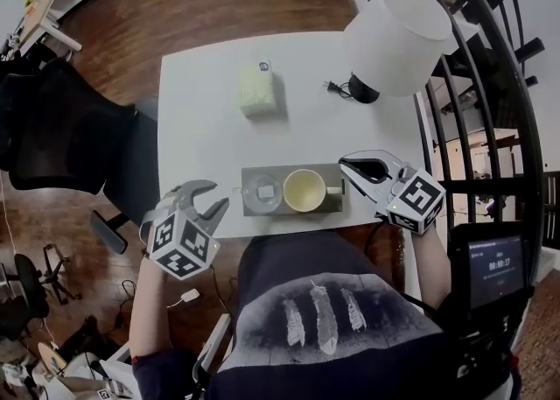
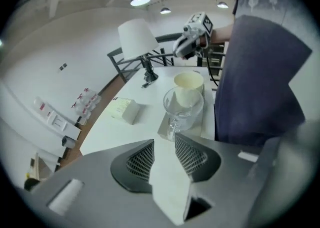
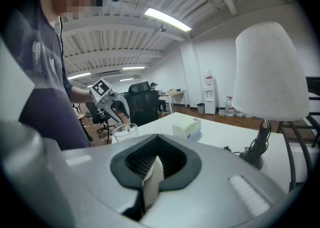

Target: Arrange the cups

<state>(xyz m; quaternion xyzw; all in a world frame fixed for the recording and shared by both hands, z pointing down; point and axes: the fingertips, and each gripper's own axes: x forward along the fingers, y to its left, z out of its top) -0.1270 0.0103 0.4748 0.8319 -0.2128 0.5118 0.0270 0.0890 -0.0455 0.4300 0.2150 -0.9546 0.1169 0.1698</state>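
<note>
Two cups stand side by side on a grey tray (image 1: 338,204) at the near edge of the white tabletop (image 1: 201,127): a clear glass cup (image 1: 262,193) on the left and a cream cup (image 1: 304,190) on the right. Their rims are very close; contact cannot be confirmed. Glass cup handle points left, cream cup handle points right.

Left claw (image 1: 216,197): held at the near left edge of the tabletop, just left of the tray, clear of the glass cup. Forearm comes up from below, and the marker cube faces the head camera. Claw is tilted downward, angled toward the tray. Its own view shows the jaws partly apart with a plain gap and nothing between them; the glass cup lies just ahead, the cream cup behind it.

Right claw (image 1: 344,164): held at the right end of the tray, pointing left and only slightly downward, with the wrist over the near right corner of the tabletop. Tips sit beside the tray's far right corner, near the cream cup but not touching it. Jaws are fully together, and nothing is gripped.

Also on the tabletop: a pale box (image 1: 258,89) near the middle and a white-shaded lamp (image 1: 398,39) at the far right, both well apart from the tray.
</note>
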